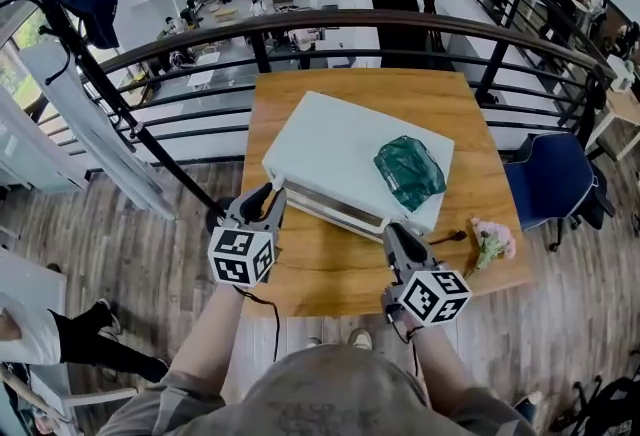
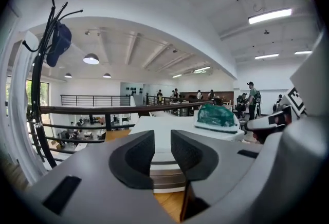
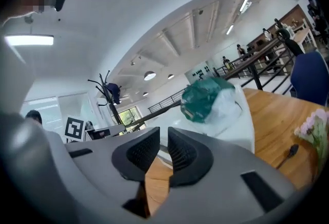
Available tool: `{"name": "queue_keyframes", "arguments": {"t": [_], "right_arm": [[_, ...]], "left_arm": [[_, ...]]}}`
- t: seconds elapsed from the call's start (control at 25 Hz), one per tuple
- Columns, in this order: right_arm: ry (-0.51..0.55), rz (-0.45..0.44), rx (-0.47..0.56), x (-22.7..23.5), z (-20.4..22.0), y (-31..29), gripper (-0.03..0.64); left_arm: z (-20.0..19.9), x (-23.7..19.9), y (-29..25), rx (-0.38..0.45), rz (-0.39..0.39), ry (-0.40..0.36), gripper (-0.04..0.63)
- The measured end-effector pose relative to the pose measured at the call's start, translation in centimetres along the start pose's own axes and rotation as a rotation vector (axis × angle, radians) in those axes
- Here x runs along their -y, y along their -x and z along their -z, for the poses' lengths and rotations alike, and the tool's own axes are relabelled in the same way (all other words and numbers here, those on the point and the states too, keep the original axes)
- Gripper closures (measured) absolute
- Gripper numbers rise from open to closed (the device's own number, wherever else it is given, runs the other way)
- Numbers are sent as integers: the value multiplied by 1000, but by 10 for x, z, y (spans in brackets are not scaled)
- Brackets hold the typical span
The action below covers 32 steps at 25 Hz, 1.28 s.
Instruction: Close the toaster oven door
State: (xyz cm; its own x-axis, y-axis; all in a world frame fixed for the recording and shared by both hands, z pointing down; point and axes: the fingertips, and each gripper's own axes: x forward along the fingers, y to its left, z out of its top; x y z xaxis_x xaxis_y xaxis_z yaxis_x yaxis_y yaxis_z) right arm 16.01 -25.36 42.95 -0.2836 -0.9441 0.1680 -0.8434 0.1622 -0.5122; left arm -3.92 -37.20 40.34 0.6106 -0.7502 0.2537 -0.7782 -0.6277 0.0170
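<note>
A white toaster oven [image 1: 330, 149] sits on the wooden table [image 1: 330, 274] with a crumpled green bag [image 1: 408, 171] on its top. Its front door faces me and looks upright against the body. My left gripper [image 1: 269, 194] hovers at the oven's front left corner, jaws apart with nothing between them [image 2: 162, 152]. My right gripper [image 1: 393, 233] is at the front right corner. Only a narrow slit separates its jaws [image 3: 164, 152], and nothing is in it. The oven [image 2: 164, 130] and the green bag [image 3: 203, 97] show just beyond the jaws.
Pink flowers [image 1: 492, 242] and a dark spoon [image 1: 450, 238] lie on the table right of the oven. A curved railing [image 1: 300, 24] runs behind the table, a coat rack [image 1: 90, 64] stands at the left, and a blue chair [image 1: 555, 179] at the right.
</note>
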Motion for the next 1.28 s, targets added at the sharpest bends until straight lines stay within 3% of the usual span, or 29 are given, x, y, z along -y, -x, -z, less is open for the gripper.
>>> {"name": "queue_keyframes", "arguments": {"t": [0.2,0.52,0.88,1.28], "right_arm": [[224,-88,95,-47,-68,27,558],[540,-159,193,-121,-138,77,567],[614,-294,178,-173,-131,110,567],[583,-375,36,-174,-90,103,567]], "left_arm": [[-60,13,42,100,8,-72,528],[-119,35,108,159,3,-182,548],[-133,51,170,212,-43,-242,557],[-94,58,195,124,-87,-181,557]]}}
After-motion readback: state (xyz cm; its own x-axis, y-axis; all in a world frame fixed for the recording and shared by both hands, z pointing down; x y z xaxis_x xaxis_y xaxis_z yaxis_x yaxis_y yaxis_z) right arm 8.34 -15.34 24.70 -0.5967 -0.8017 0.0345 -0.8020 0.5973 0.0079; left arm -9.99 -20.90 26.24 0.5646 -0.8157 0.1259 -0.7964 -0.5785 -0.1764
